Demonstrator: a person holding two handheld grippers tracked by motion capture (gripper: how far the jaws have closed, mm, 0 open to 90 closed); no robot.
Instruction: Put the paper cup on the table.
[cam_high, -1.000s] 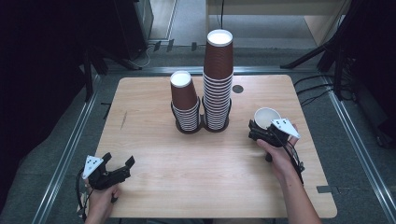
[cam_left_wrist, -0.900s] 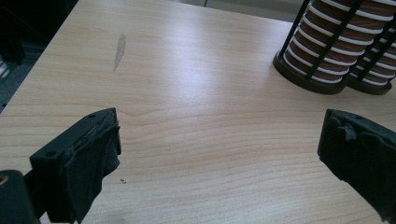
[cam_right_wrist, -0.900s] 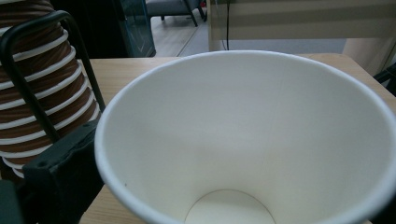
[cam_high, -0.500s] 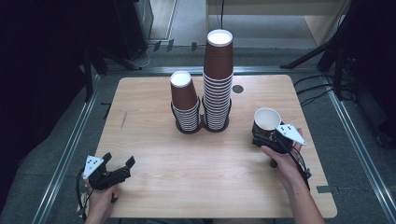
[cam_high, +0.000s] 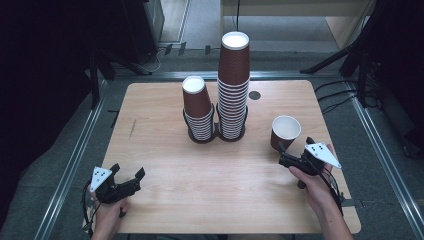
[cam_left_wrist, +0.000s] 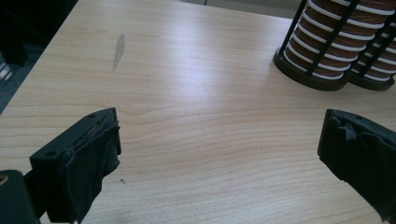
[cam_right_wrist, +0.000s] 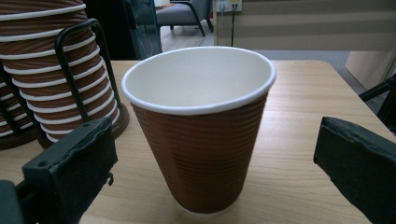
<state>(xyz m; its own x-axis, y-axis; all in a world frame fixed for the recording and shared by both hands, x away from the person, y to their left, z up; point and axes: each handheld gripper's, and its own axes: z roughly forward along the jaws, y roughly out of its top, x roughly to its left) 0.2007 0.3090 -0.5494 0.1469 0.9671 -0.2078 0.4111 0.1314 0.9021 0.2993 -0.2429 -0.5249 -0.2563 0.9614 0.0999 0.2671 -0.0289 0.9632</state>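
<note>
Near the front left corner of the pale wood-grain tabletop (cam_high: 165, 150), the left gripper (cam_high: 126, 181) rests with its black jaws spread wide over bare wood, holding nothing. Toward the back edge, two black wire holders carry stacks of ribbed brown paper cups with white rims: the short stack (cam_high: 198, 112) and, touching its right side, the tall stack (cam_high: 234, 85). Near the right edge stands a single upright cup (cam_high: 285, 132), brown and corrugated outside, smooth white inside. The right gripper (cam_high: 281, 152) sits just in front of it, jaws wide apart and empty. A moment ago the cup lay tilted in that gripper; now it stands free, with the gripper drawn back toward the front edge.
</note>
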